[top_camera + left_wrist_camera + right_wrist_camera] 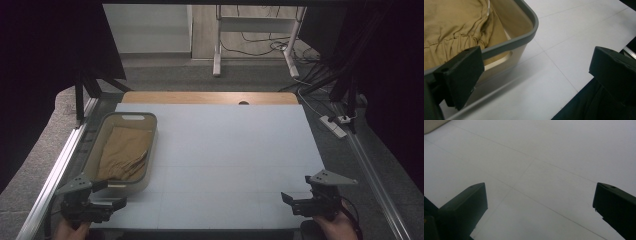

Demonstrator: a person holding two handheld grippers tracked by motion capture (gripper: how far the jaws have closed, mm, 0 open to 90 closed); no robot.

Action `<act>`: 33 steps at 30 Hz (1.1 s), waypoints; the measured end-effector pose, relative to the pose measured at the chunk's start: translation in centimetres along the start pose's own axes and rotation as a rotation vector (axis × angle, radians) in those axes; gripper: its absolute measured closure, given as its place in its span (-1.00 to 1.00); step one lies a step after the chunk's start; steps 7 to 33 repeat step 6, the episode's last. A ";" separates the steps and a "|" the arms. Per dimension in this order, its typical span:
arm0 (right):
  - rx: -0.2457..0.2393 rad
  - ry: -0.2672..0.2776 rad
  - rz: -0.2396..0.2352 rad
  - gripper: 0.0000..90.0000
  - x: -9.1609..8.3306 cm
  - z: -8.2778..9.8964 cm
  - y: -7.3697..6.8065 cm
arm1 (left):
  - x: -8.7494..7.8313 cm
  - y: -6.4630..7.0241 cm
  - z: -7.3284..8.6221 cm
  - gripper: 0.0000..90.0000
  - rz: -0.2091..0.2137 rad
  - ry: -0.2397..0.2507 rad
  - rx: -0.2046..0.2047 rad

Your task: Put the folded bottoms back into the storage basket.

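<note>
A beige bin with a grey rim [152, 131] stands on the left of the pale table mat [230, 150]. A tan cloth [125, 150] lies crumpled inside it. My left gripper [112, 195] is open at the table's front left, just off the bin's near corner. In the left gripper view the bin's rim [524, 37] and the gathered tan cloth [454, 22] lie past the left jaw, and nothing is between the jaws of the gripper [536, 62]. My right gripper [299, 190] is open at the front right, over bare mat [549, 157], with its jaws wide apart [539, 195].
A wooden strip [210, 97] runs along the mat's far edge. Metal rails [55, 170] flank the table on both sides. Beyond it are a desk frame [255, 45], cables and a power strip [334, 125] on the floor. The table's front edge [571, 97] is near the left gripper.
</note>
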State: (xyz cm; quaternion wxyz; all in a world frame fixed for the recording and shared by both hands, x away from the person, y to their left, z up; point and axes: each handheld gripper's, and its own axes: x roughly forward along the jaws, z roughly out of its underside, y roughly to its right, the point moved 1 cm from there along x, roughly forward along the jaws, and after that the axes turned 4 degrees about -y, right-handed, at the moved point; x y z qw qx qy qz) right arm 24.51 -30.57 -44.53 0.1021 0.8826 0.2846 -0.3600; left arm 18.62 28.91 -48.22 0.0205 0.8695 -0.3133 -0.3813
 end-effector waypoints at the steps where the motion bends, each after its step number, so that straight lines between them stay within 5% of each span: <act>1: -0.005 -0.009 0.009 -1.00 0.0 0.0 -0.1 | 0.0 0.0 0.0 -0.99 0.001 0.000 -0.002; 6: -0.038 -0.046 0.037 -1.00 0.4 -0.1 -0.4 | -0.1 -0.2 0.0 -0.98 0.011 0.010 -0.011; 33: -0.038 -0.046 0.037 -1.00 0.4 -0.1 -0.4 | -0.1 -0.2 0.0 -0.98 0.011 0.010 -0.011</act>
